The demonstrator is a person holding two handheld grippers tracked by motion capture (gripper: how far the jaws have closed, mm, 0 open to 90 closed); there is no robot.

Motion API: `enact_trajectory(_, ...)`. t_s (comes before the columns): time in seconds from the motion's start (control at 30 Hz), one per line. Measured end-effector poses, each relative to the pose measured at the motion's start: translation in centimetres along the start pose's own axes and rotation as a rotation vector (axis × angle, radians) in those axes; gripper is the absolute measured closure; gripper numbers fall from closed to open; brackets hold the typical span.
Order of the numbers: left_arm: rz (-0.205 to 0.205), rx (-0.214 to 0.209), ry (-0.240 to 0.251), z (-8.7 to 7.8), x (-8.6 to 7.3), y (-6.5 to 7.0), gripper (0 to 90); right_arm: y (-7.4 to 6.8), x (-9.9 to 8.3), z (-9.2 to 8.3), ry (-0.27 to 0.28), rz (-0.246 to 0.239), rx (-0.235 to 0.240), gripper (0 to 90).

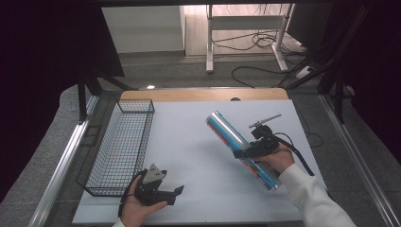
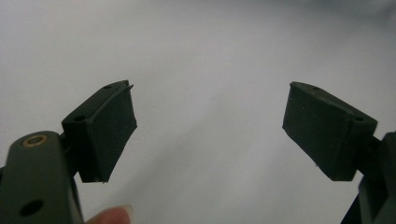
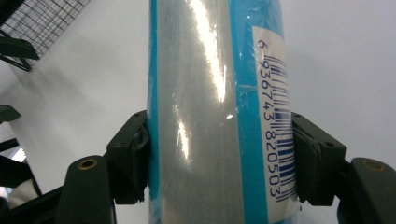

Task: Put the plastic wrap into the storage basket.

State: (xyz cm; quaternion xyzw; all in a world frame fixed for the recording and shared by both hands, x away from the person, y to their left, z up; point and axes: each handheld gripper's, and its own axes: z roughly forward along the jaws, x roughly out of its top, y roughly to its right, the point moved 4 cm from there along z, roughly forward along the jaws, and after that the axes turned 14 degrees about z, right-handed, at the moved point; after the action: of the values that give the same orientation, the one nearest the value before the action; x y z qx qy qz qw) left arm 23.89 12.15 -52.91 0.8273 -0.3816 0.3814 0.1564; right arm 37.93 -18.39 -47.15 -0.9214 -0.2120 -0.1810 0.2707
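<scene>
Two claws show in the high view. The left claw (image 1: 172, 192) sits in the lower left of the frame, over the white table (image 1: 198, 142), its jaws spread and holding nothing. The right claw (image 1: 242, 153) sits right of centre, clamped across a long silver and blue roll (image 1: 241, 147) that slants from upper left to lower right. A black wire basket (image 1: 122, 147) stands along the left side of the table, with nothing visible in it.

In the left gripper view, both black jaws stand wide apart over bare white table, with nothing between them. A fingertip (image 2: 112, 216) shows at the bottom edge.

In the right gripper view, the jaws press on both sides of the roll, which runs up the middle of the frame. A white barcode label (image 3: 275, 116) runs along its right side. A piece of the basket shows in the upper left corner.
</scene>
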Motion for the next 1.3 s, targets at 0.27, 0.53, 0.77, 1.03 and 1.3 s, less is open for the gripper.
enact_trajectory(0.27, -0.079, -0.017, 0.046, 0.1, 0.8, -0.4, 15.3, -1.2, -0.2, 1.2, 0.018, 0.002, 0.037, 31.8)
enact_trajectory(0.53, -0.14, -0.04, 0.086, 0.2, 1.8, -1.1, 14.1, -1.8, -0.3, 2.0, 0.022, 0.007, 0.066, 31.8)
enact_trajectory(0.77, -0.23, -0.105, 0.149, 1.5, 3.9, -2.0, 10.1, -2.6, -0.7, 2.6, 0.015, -0.004, 0.086, 31.8)
enact_trajectory(1.03, -0.29, -0.163, 0.2, 2.7, 5.6, -2.9, 9.2, -3.3, -0.8, 3.1, 0.044, 0.006, 0.115, 31.8)
enact_trajectory(1.3, -0.378, -0.237, 0.256, 3.8, 7.2, -4.1, 8.3, -3.8, -0.9, 3.9, 0.066, 0.019, 0.128, 31.8)
